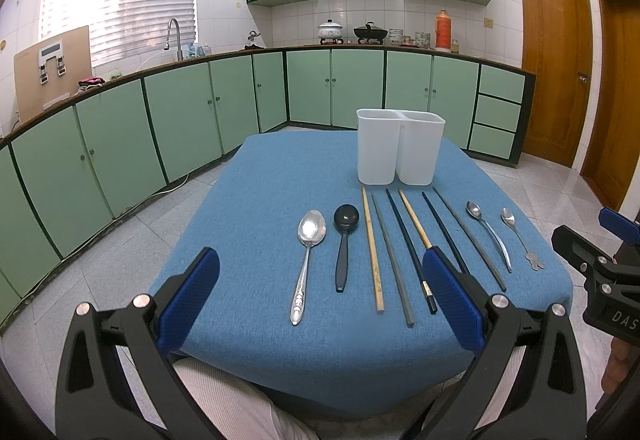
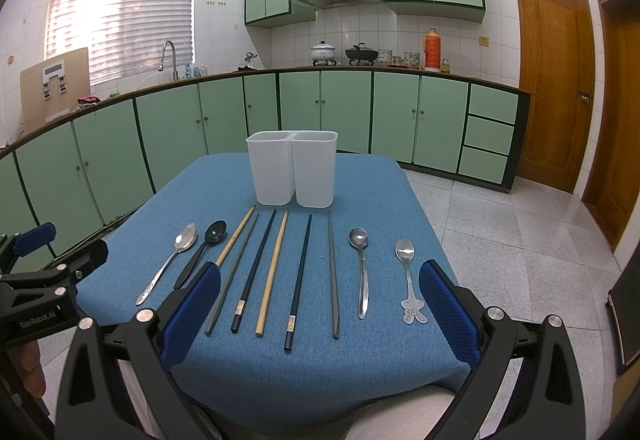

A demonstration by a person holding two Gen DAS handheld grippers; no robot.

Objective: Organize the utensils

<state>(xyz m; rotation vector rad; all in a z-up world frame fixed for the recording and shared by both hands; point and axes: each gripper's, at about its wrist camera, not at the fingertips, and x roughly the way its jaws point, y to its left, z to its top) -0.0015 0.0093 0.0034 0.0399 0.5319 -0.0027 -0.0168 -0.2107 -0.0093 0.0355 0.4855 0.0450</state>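
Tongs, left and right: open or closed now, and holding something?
Left tongs: open, holding nothing.
Right tongs: open, holding nothing.

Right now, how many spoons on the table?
4. Left end of the row: steel spoon, then black spoon. Right end: steel spoon, then bunny-handled spoon. All lie flat; holder interior not visible.

Matt woven blue cloth (image 2: 360,199) bears glossy metal spoons (image 2: 362,268), a smooth white plastic holder (image 2: 292,171) and pale wooden chopsticks (image 2: 273,272).
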